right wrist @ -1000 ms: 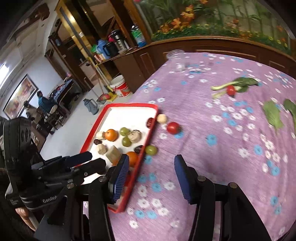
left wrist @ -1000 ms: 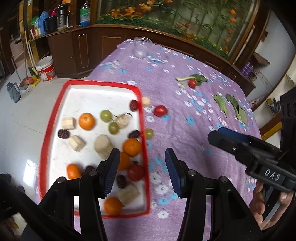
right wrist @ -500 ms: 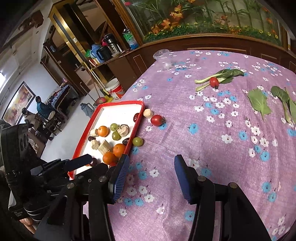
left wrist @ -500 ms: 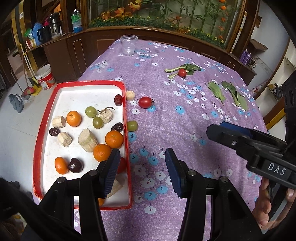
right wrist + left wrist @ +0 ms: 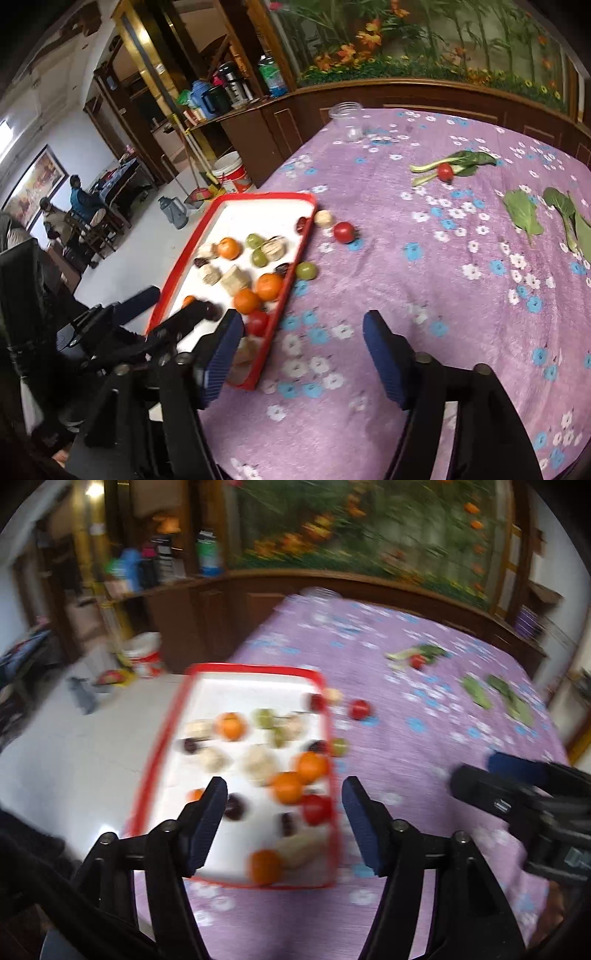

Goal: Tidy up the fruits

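A white tray with a red rim (image 5: pixel 168 720) (image 5: pixel 177 273) lies on the left of the purple flowered tablecloth. It holds several oranges, green grapes, dark fruits, a tomato and pale chunks. Just outside its right rim lie a red tomato (image 5: pixel 359 709) (image 5: pixel 344 232), a green grape (image 5: pixel 338 746) (image 5: pixel 306 270) and a pale chunk (image 5: pixel 324 218). My left gripper (image 5: pixel 284 797) hovers over the tray's near right part, its jaws opening with nothing between them. My right gripper (image 5: pixel 303 325) hangs above the cloth beside the tray's near corner, its jaws also opening and empty. The left wrist view is blurred.
Farther back on the cloth a second tomato (image 5: pixel 445 171) rests on a leafy green stalk. Loose green leaves (image 5: pixel 522 214) lie at the right and a clear plastic cup (image 5: pixel 347 120) stands at the far edge. Wooden cabinets line the back; people sit far left.
Both grippers' jaws stand wider apart than before. The left wrist view has swung and blurred, with the tray now more central. No fruit has moved.
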